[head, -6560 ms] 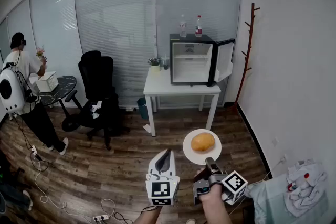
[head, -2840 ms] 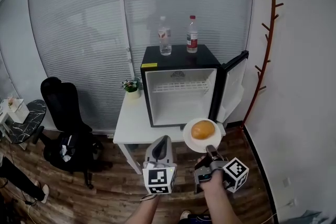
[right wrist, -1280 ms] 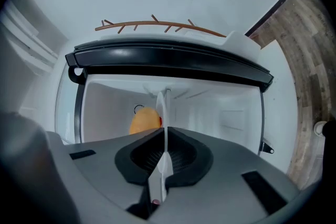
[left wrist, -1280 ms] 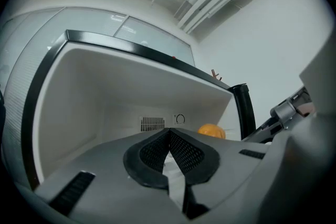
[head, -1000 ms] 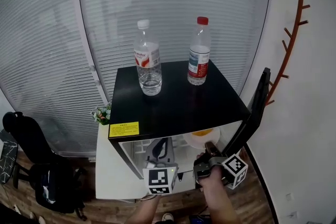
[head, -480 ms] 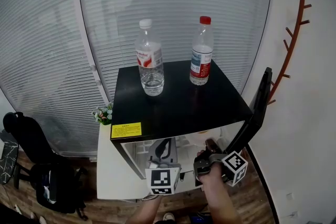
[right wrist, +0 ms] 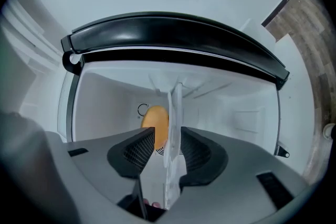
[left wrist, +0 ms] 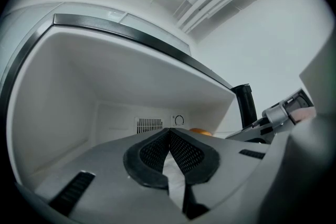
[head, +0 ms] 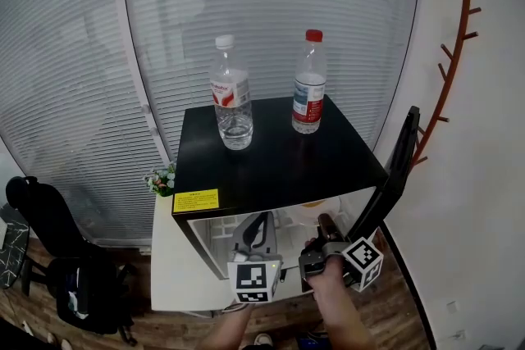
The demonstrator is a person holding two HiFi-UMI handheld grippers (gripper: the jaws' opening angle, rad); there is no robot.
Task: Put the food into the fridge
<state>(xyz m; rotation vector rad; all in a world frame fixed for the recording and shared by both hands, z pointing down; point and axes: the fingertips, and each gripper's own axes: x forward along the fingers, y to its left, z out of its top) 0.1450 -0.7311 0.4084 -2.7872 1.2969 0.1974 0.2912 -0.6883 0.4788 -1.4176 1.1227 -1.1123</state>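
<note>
The small black fridge (head: 275,160) stands with its door (head: 395,172) swung open to the right. Both grippers reach into its white compartment (left wrist: 105,92). My right gripper (head: 322,225) (right wrist: 168,139) has its jaws opening. The white plate (right wrist: 175,113) shows edge-on between them, with a gap at one pad. The orange bread roll (right wrist: 156,119) (left wrist: 200,132) lies on that plate; only a sliver of the roll (head: 316,203) shows under the fridge's top edge. My left gripper (head: 261,219) (left wrist: 169,134) is shut and holds nothing, just left of the right one.
Two water bottles (head: 232,104) (head: 308,94) stand on the fridge top. The fridge sits on a white table (head: 168,258) with a small plant (head: 162,178) beside it. A coat rack (head: 447,70) is on the right, a black chair (head: 41,217) lower left, blinds behind.
The person has walked up to the fridge, and the plate with the roll has gone from in front of it into the compartment. Over the last half second the hands barely shift.
</note>
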